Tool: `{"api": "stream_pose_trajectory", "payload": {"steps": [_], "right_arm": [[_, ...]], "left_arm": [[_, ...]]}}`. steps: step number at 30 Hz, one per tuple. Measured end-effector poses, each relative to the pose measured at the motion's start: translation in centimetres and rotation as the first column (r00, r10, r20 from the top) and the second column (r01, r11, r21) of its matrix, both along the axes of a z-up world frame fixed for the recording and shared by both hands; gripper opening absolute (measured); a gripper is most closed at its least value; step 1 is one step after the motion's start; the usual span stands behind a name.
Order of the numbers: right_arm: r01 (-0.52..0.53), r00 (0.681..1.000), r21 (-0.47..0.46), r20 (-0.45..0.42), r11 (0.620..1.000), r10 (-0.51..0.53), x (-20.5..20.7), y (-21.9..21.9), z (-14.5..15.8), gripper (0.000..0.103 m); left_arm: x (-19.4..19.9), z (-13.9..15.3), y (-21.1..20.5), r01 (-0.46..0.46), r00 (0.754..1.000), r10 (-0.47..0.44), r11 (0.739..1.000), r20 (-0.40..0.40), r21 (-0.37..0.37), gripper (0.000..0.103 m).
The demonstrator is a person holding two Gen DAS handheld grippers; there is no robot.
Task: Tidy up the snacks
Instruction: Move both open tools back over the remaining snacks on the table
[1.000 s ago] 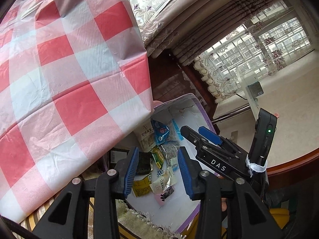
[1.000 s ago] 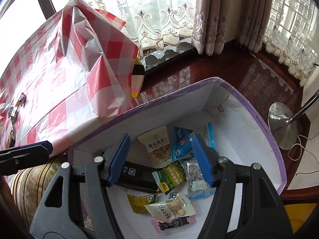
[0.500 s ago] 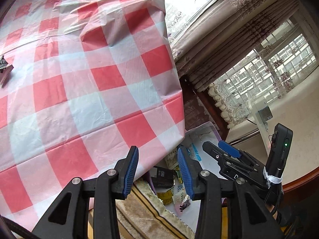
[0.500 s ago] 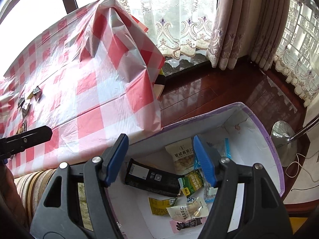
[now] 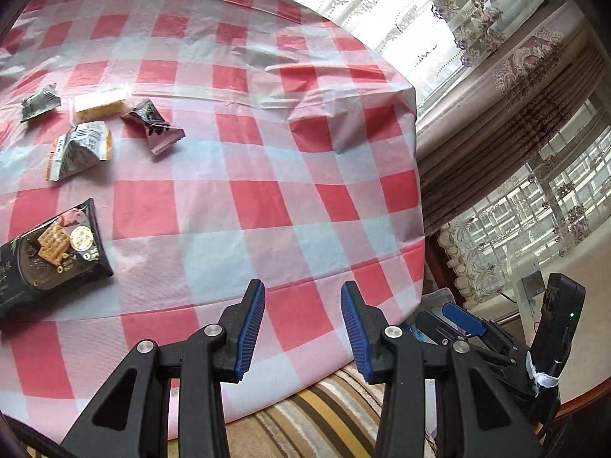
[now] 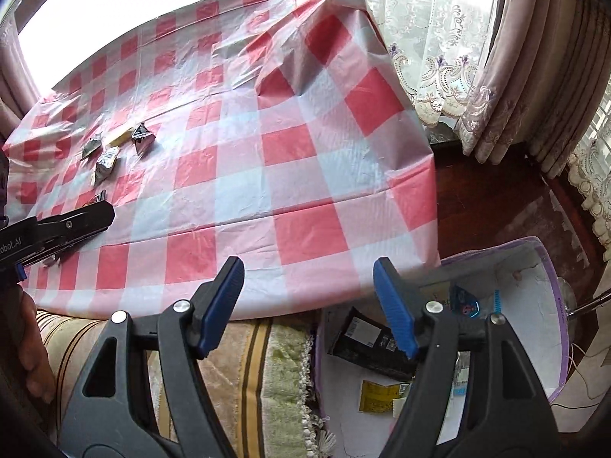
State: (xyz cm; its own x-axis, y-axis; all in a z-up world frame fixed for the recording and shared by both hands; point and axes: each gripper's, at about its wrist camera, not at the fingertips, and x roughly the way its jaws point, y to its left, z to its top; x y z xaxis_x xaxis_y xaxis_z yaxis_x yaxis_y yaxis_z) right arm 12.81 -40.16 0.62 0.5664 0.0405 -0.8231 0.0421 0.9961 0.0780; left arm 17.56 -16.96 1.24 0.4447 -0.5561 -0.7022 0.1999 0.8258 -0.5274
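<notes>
We hold two black clamp-style grippers with blue ribbed pads. Nearest to us in the left wrist view, the left gripper hangs over the near edge of the table, its jaws parted with nothing between them. In the right wrist view, the right gripper is opening its jaws, and they too hold nothing. Beneath both grippers runs a striped cushion, at about six o'clock. At four o'clock in the right wrist view sits a white box with a purple rim on the floor just beside the table; inside it lie snacks, among them a long black packet, a yellow packet and a small blue packet. Beyond the grippers spreads a red-and-white checked tablecloth. On it in the left wrist view, at nine o'clock, lies a dark biscuit packet. Farther off, at ten o'clock, we find a cluster of small snacks: a silver-and-orange packet, a black-and-pink wrapper, a pale yellow bar and a dark wrapper. Farthest away, at one to three o'clock, lace curtains hang over bright windows.
</notes>
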Motion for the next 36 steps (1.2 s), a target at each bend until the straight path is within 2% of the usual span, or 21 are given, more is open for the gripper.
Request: {"api": "stream_pose_trajectory", "payload": {"steps": [7,13,19,23,32,36], "right_arm": [[-0.07,0.998,-0.001,-0.003,0.998,0.07,0.7,4.0,0.4,0.074],[-0.133,0.991,-0.003,-0.03,0.991,0.133,1.4,7.2,-0.3,0.076],[-0.179,0.983,-0.007,-0.043,0.984,0.178,2.1,9.4,-0.6,0.076],[-0.218,0.975,-0.014,-0.056,0.976,0.217,2.5,11.0,-1.2,0.076],[-0.323,0.945,-0.04,-0.068,0.945,0.32,3.0,14.4,-1.5,0.08],[-0.402,0.915,-0.049,-0.066,0.914,0.399,3.4,16.9,-1.5,0.082]], "left_arm": [[-1.1,-0.1,5.6,-0.12,0.993,0.12,0.993,0.006,-0.012,0.043],[-2.7,-0.4,10.1,-0.216,0.976,0.216,0.976,0.003,-0.006,0.043],[-4.3,-1.0,15.4,-0.338,0.941,0.338,0.941,-0.023,-0.005,0.043],[-4.9,-2.2,18.1,-0.382,0.921,0.378,0.924,-0.099,-0.025,0.043],[-4.8,-4.2,21.0,-0.462,0.872,0.453,0.887,-0.183,-0.005,0.044],[-4.0,-4.7,22.1,-0.493,0.852,0.487,0.87,-0.196,0.015,0.044]]}}
